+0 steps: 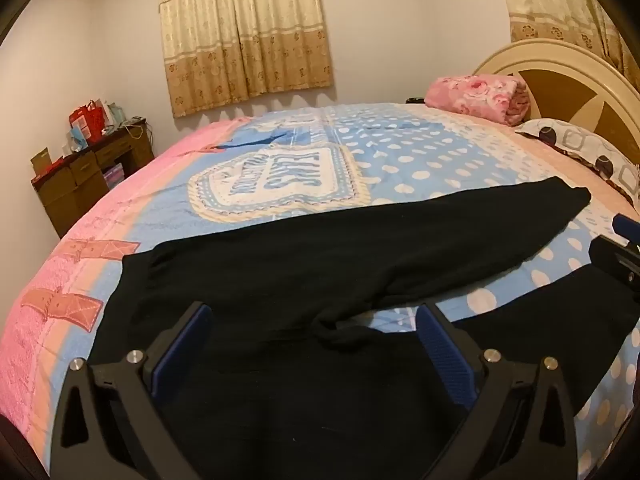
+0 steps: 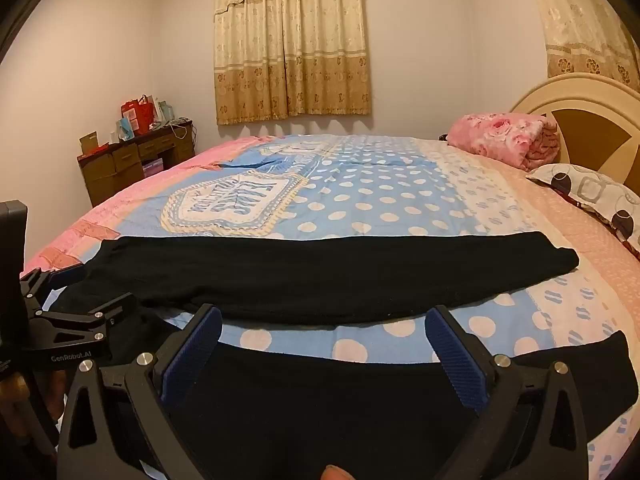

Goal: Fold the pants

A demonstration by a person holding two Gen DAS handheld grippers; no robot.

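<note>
Left wrist view: black pants (image 1: 320, 248) flat on bed (image 1: 400, 152), soft, light, floppy; both tongs (image 1: 316, 340) (image 2: 324, 340) wide open, best pinched at near leg edge.

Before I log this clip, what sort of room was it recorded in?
A home bedroom, most likely. Black pants lie spread on a bed with a polka-dot bedspread and a rounded headboard; a folded pink floral blanket sits by the pillow, and curtains hang behind.
</note>
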